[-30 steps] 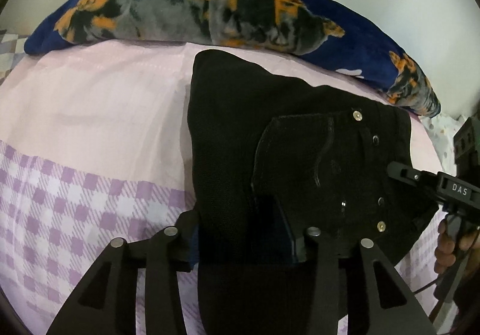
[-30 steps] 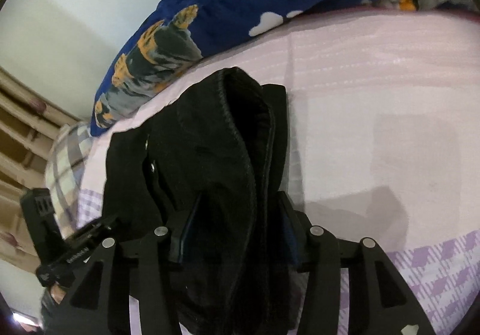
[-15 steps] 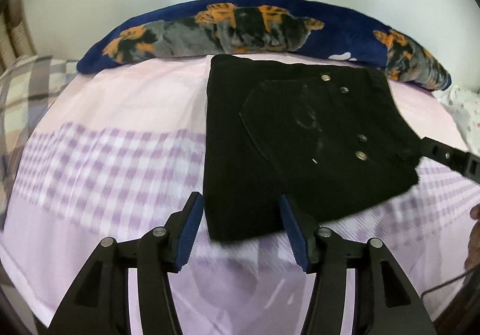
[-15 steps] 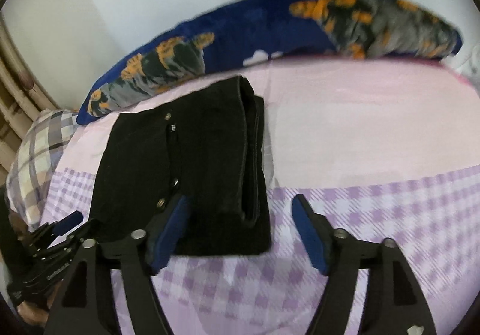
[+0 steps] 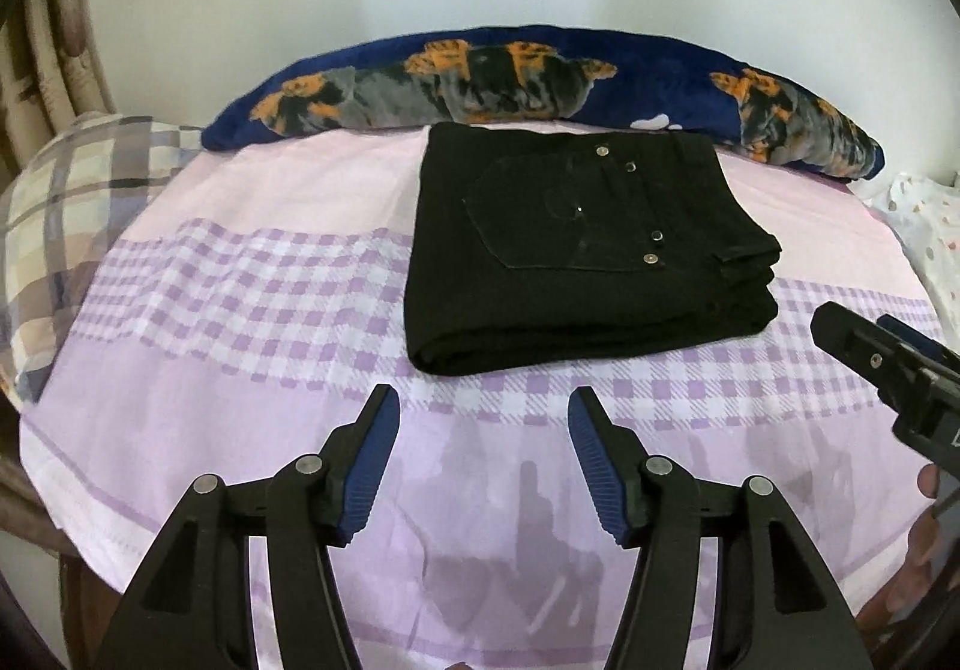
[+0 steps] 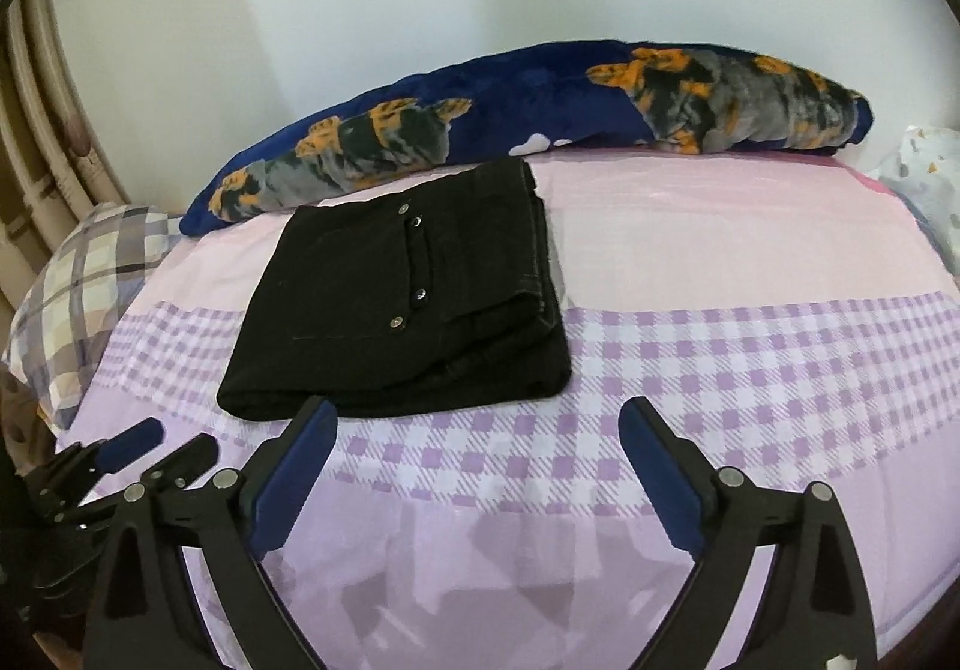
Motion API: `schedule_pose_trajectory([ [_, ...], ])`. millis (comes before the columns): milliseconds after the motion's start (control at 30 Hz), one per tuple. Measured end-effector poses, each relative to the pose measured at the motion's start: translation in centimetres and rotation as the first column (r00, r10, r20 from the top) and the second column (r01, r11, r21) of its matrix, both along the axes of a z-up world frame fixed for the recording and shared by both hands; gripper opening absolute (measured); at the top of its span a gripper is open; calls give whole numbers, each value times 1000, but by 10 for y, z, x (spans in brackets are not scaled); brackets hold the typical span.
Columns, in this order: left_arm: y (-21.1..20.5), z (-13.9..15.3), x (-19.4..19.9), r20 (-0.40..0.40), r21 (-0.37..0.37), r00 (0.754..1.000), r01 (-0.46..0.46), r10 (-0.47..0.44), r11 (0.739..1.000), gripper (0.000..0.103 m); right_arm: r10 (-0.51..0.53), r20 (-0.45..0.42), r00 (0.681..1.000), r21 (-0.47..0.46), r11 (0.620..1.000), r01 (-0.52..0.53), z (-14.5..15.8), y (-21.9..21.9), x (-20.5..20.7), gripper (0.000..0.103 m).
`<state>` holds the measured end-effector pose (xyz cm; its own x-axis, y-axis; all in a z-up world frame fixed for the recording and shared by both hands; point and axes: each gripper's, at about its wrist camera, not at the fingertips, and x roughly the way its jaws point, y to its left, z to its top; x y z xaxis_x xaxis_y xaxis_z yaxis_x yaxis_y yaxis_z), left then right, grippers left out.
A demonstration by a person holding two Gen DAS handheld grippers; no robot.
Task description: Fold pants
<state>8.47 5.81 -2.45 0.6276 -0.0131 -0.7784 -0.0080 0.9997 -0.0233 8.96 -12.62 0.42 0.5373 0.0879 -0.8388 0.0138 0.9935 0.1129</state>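
Both claws opening, empty: left claw | right claw | pants folded flat, long axis crosswise, waistband right

Left gripper pointed downward at a slant, jaws opening, nothing between the blue-padded fingers. Right gripper likewise angled down, jaws opening wider than the left's, gap empty; blue pads on its fingers faced each other across the gap. Each gripper showed at the edge of the other's view. Fingertips of the person's right hand visible on the right gripper's handle.
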Motion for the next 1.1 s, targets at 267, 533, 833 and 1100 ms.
schedule_pose_trajectory([
  [267, -8, 4, -13, 24, 40, 1000, -9, 9, 999, 59, -4, 24, 1000, -25, 1000, 5, 2, 2, -12, 95],
  [533, -12, 7, -16, 39, 66, 999, -14, 12, 998, 59, 8, 29, 1000, -54, 999, -6, 3, 3, -12, 95],
  [833, -14, 7, -17, 40, 69, 999, -8, 5, 998, 59, 25, 25, 999, -62, 998, -24, 1, 9, -13, 95],
  [1100, -14, 5, -17, 33, 66, 999, -13, 11, 998, 59, 35, 12, 999, -67, 997, -34, -2, 13, -13, 95],
])
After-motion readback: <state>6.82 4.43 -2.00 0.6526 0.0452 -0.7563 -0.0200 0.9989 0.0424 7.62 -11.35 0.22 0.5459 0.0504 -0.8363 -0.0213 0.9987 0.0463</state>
